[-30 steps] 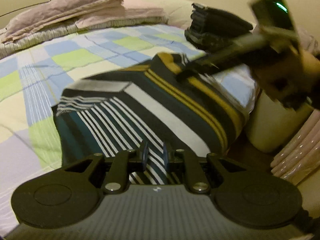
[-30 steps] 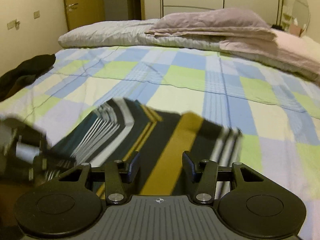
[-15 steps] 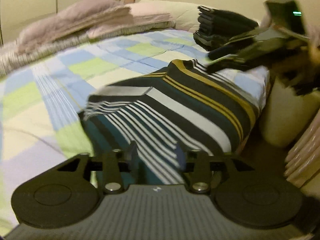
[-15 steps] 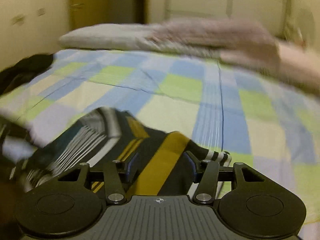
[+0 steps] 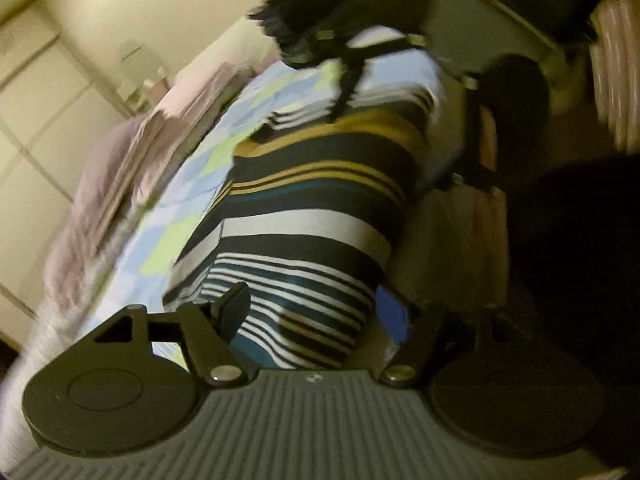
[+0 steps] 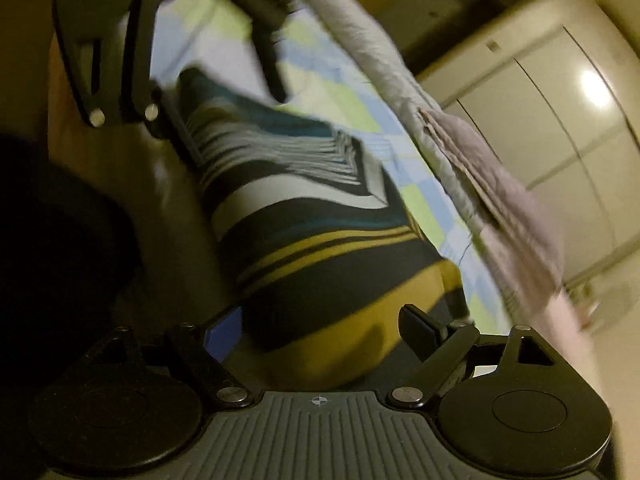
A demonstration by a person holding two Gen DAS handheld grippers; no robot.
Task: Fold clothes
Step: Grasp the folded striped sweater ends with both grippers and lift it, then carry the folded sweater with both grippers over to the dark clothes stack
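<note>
A folded striped garment (image 5: 312, 208), in black, white, teal and mustard bands, lies on the checked bedsheet (image 5: 160, 240) at the bed's edge. My left gripper (image 5: 316, 312) straddles its near striped end. The jaws are opening and the pads stand off the cloth. At the garment's other end, the right gripper's fingers (image 5: 346, 80) reach in. In the right wrist view my right gripper (image 6: 322, 332) straddles the mustard end of the garment (image 6: 320, 216), jaws opening with the cloth between them. The left gripper's fingers (image 6: 272, 64) show at the top left there.
Pinkish folded bedding (image 5: 120, 168) and a grey pillow (image 6: 480, 160) lie along the bed's far side, with wardrobe doors (image 6: 560, 100) behind. A dark pile of clothes (image 5: 304, 28) sits beyond the garment. A person's dark clothing (image 5: 580, 248) fills the side off the bed.
Both grippers have rolled sharply, so both views now tilt. Both jaws have spread much wider and dropped towards the garment's two ends at the bed's edge.
</note>
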